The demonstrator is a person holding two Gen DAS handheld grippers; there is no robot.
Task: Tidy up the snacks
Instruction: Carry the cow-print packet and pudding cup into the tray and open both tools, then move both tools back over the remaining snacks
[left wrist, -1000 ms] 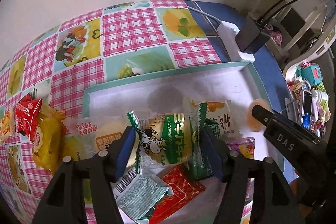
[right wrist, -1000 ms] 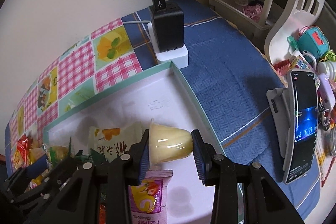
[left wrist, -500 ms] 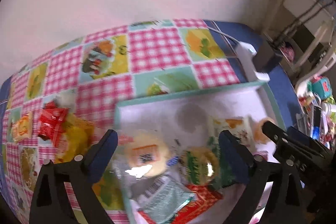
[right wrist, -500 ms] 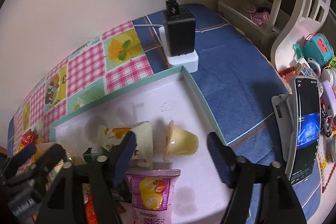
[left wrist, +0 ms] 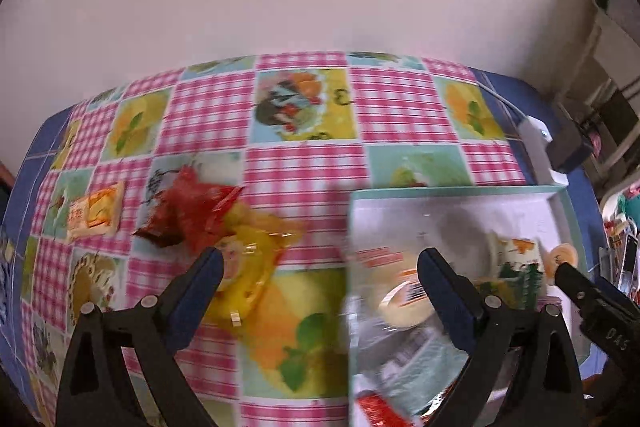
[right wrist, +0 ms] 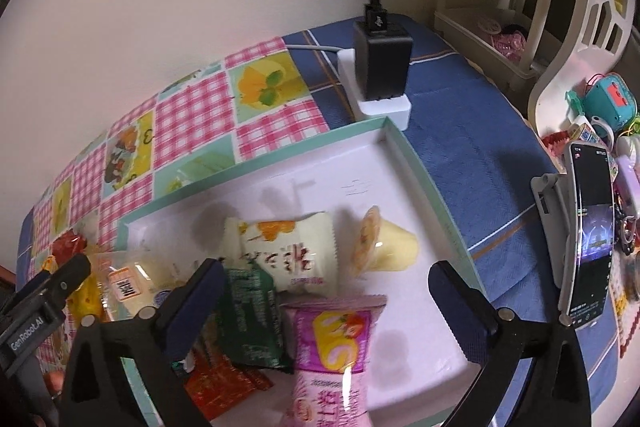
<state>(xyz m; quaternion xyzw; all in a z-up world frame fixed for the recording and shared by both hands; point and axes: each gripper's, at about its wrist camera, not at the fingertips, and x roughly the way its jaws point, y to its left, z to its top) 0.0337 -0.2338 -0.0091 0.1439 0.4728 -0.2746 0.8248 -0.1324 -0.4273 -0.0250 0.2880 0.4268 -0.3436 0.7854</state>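
Bench under checked cloth, blue cloth to the right. White tray with teal rim, holding most snacks: white packet, pink packet, green packet, red packet, jelly cup on its side near right rim. Outside tray, on cloth: yellow bag, red bag touching it, small orange packet further left. Left-wrist view blurred, labels unreadable.

Right hand-held gripper jaws opening, wide, nothing pinched; pink packet and white packet between them, untouched. Left hand-held gripper wide apart, empty, straddling tray's left rim, one finger over yellow bag.

Likely step: fetching loose bags next.

Risks: jelly cup on its side, could roll against rim or get knocked by right finger. Left finger catching tray rim, shoving tray and spilling pile. Crinkly yellow bag slipping from pads, or dragging red bag along. Phone on stand and charger near tray, bump hazard.
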